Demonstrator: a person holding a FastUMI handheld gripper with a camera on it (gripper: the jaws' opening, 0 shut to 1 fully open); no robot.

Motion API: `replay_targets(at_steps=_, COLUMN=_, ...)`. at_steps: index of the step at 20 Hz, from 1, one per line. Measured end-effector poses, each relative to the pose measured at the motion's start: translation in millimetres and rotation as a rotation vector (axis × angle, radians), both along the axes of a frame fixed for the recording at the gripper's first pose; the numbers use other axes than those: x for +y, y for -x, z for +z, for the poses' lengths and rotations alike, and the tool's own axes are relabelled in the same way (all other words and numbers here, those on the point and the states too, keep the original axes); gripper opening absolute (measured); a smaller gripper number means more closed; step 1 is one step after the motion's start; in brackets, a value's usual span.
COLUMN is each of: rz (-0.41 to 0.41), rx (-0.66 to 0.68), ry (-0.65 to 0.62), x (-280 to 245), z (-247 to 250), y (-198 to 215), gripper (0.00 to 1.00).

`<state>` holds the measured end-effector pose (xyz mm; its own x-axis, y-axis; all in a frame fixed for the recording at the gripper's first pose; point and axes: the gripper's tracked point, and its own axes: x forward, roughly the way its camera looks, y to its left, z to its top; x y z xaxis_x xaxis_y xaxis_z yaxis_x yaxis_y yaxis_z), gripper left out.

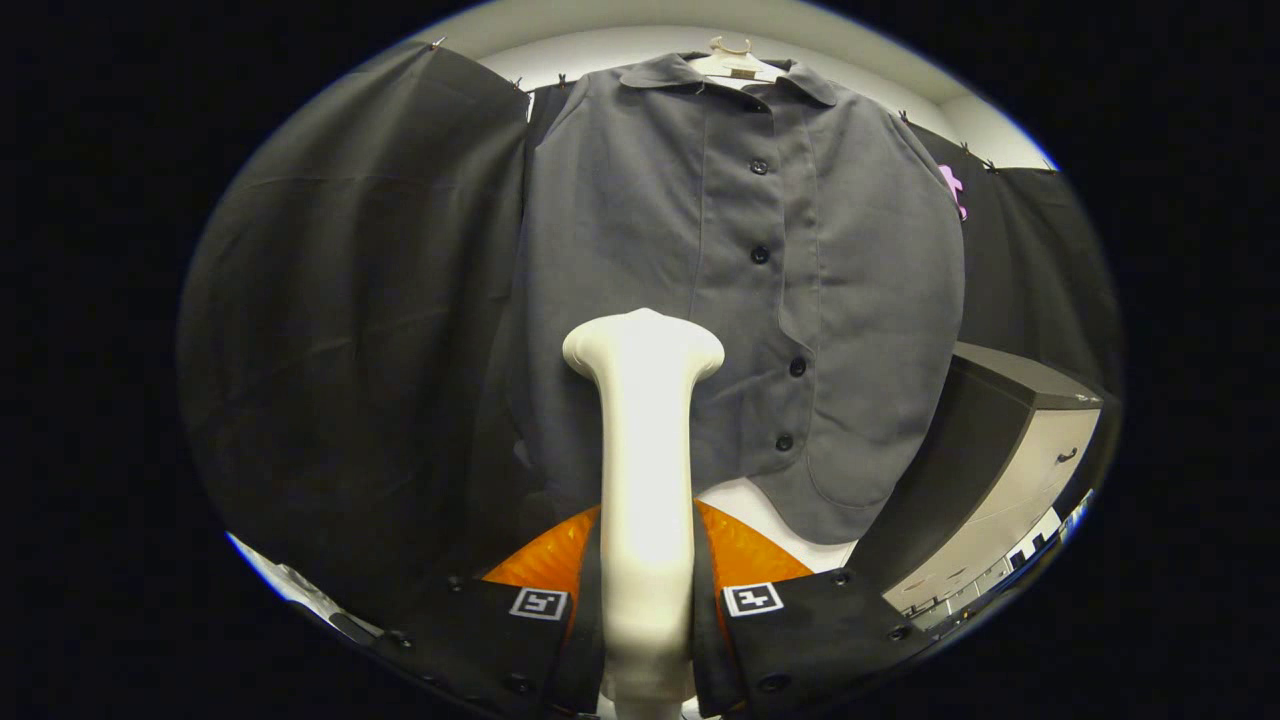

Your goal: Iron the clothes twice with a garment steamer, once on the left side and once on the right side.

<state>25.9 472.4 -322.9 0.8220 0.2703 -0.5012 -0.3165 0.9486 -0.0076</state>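
Observation:
A grey button-up shirt (pixel 740 270) hangs on a pale hanger (pixel 738 62) in front of the black cloth wall. My gripper (pixel 646 600) is shut on the white garment steamer (pixel 645 450), with both fingers pressing on its handle. The steamer stands upright between the fingers. Its wide head (pixel 643 345) lies over the shirt's lower part, left of the button row. I cannot tell whether the head touches the fabric.
A cabinet (pixel 1010 470) with a dark top and light front stands to the right, beyond the shirt's hem. Something orange (pixel 745 555) shows behind the fingers, low down. Black cloth (pixel 360 330) hangs to the left of the shirt.

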Motion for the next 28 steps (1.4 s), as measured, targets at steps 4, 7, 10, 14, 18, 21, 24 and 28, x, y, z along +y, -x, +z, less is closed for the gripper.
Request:
replay_targets(at_steps=4, rz=0.008, rx=0.039, ry=0.015, x=0.5, z=-19.6, y=13.1, gripper=0.43)
replay_targets(at_steps=7, rz=0.016, rx=0.070, ry=0.023, x=-0.4, z=-32.7, y=22.1, gripper=0.43)
replay_targets(at_steps=10, rz=0.018, rx=0.096, ry=0.028, x=-1.1, z=-43.6, y=30.0, gripper=0.43)
replay_targets(at_steps=14, rz=0.039, rx=0.101, ry=0.014, x=-0.2, z=-44.6, y=41.0, gripper=0.43)
replay_targets(at_steps=18, rz=0.080, rx=0.092, ry=0.064, x=-4.1, z=-39.5, y=54.2, gripper=0.43)
replay_targets(at_steps=21, rz=0.104, rx=0.082, ry=0.036, x=-9.2, z=-20.5, y=61.3, gripper=0.43)
replay_targets(at_steps=24, rz=0.108, rx=0.037, ry=0.007, x=-17.9, z=12.1, y=63.3, gripper=0.43)
replay_targets(at_steps=28, rz=0.112, rx=-0.082, ry=0.000, x=-36.5, z=61.1, y=48.3, gripper=0.42)
